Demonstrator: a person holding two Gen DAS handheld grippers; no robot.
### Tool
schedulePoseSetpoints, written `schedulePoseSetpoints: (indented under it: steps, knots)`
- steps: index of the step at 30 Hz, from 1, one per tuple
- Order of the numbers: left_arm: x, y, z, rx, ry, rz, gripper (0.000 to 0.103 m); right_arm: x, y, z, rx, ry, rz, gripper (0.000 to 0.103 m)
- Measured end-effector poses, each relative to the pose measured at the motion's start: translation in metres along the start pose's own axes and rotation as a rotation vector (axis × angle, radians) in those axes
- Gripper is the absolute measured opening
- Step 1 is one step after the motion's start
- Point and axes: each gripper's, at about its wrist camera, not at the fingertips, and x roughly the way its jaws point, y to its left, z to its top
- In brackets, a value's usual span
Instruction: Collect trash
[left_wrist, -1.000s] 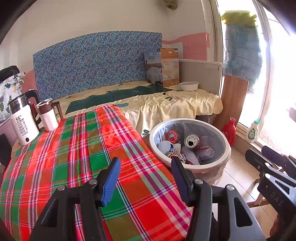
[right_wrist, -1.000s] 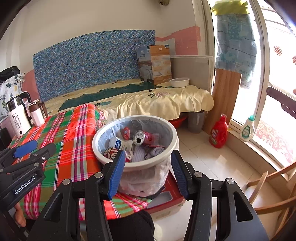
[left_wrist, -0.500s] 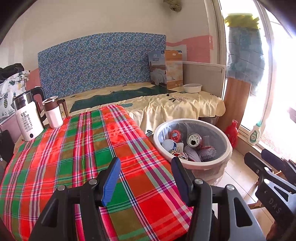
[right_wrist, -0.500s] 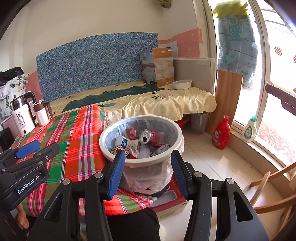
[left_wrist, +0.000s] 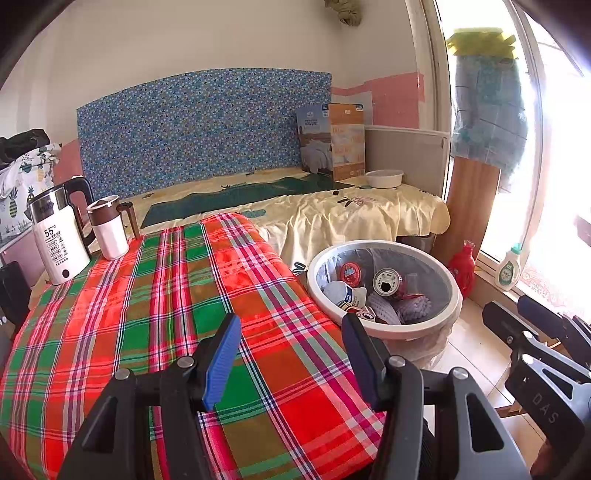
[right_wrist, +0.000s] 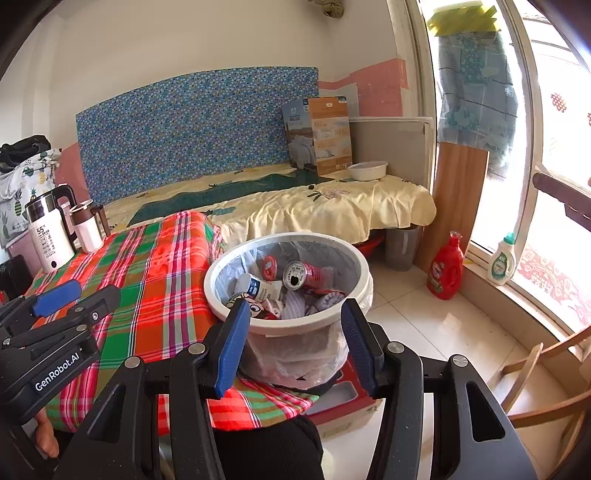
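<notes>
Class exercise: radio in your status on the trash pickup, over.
Left gripper open, empty. Right gripper open, empty. Trash bin holds cans, wrappers. Checked tablecloth shows no trash; nothing blocking.

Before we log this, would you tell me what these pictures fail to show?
- Bin bottom: both views, trash piled over it.
- Bin's base: right view, right gripper and the liner in front.
- Kettle small print: too small.
- Outside the window: glare.
- Table near edge: left gripper covers it.
</notes>
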Motion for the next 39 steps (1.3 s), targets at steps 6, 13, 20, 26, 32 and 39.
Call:
schedulePoseSetpoints:
  steps: [6,13,20,26,32,39]
  knots:
    - [-0.0022,-0.0016,-0.0002,0.003,-0.003,-0.001,0.057,-0.0015,0.0006,0.0008,-0.004,-0.006,0.008,0.052]
    - [-0.0035,-0.0019,-0.0003,0.003,-0.008,0.001,0.057,-0.0021,0.0025,0.0005,-0.006,-0.009,0.011,0.052]
    - [-0.0051,-0.0025,0.0001,0.004,-0.006,-0.001,0.057,-0.0034,0.0032,-0.0006,-0.004,-0.01,0.014,0.052]
    - [-0.006,-0.0026,-0.0001,0.004,-0.006,-0.001,0.057,-0.0041,0.0038,-0.0004,-0.005,-0.01,0.016,0.052]
    - [-0.0058,-0.0027,0.0,0.002,-0.005,0.0,0.057,-0.0041,0.0044,0.0,-0.006,-0.008,0.016,0.052]
    - [-0.0054,-0.0045,-0.001,0.002,-0.003,-0.001,0.057,-0.0041,0.0042,-0.0004,-0.005,-0.01,0.015,0.052]
